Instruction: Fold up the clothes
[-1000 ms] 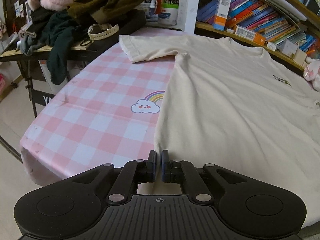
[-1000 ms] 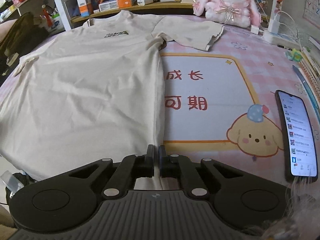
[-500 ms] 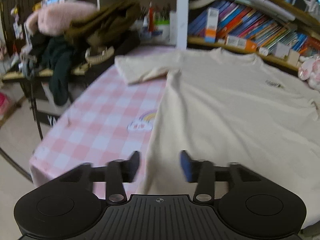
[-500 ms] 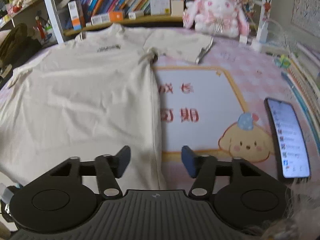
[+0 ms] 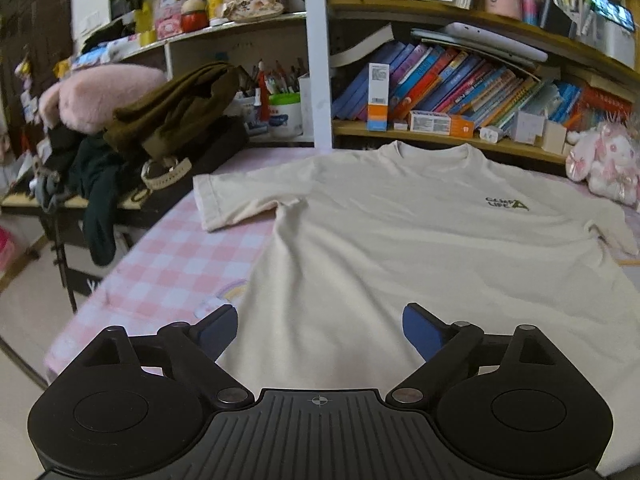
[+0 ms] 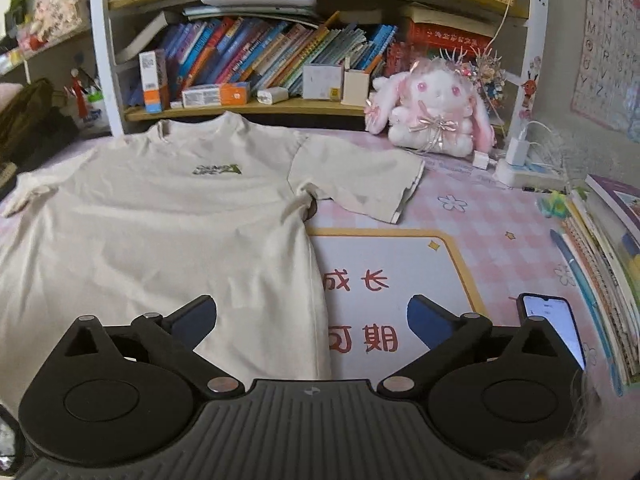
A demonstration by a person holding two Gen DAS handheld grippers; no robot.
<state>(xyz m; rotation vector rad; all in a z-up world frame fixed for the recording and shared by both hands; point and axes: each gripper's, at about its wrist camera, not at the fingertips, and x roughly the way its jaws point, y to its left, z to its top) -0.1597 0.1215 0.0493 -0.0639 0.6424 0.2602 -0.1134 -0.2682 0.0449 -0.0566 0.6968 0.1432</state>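
On the mat: I read red "成长" and "可期".
T-shirt [image 5: 400, 248]: cream, flat on my pink checked tablecloth [image 5: 168, 264], small dark chest logo, unreadable.
Left gripper [image 5: 319, 326]: jaws just spread wide, empty, above the hem.
Right gripper [image 6: 312, 318]: likewise, over the side seam.

Each black tool [image 5: 319, 328] [image 6: 312, 320] has blue pads, silver screws and a ribbed base.

T-shirt [image 6: 160, 232] flat on table [image 6: 480, 216] | phone [image 6: 552, 328] right | shelf [image 6: 248, 108] behind
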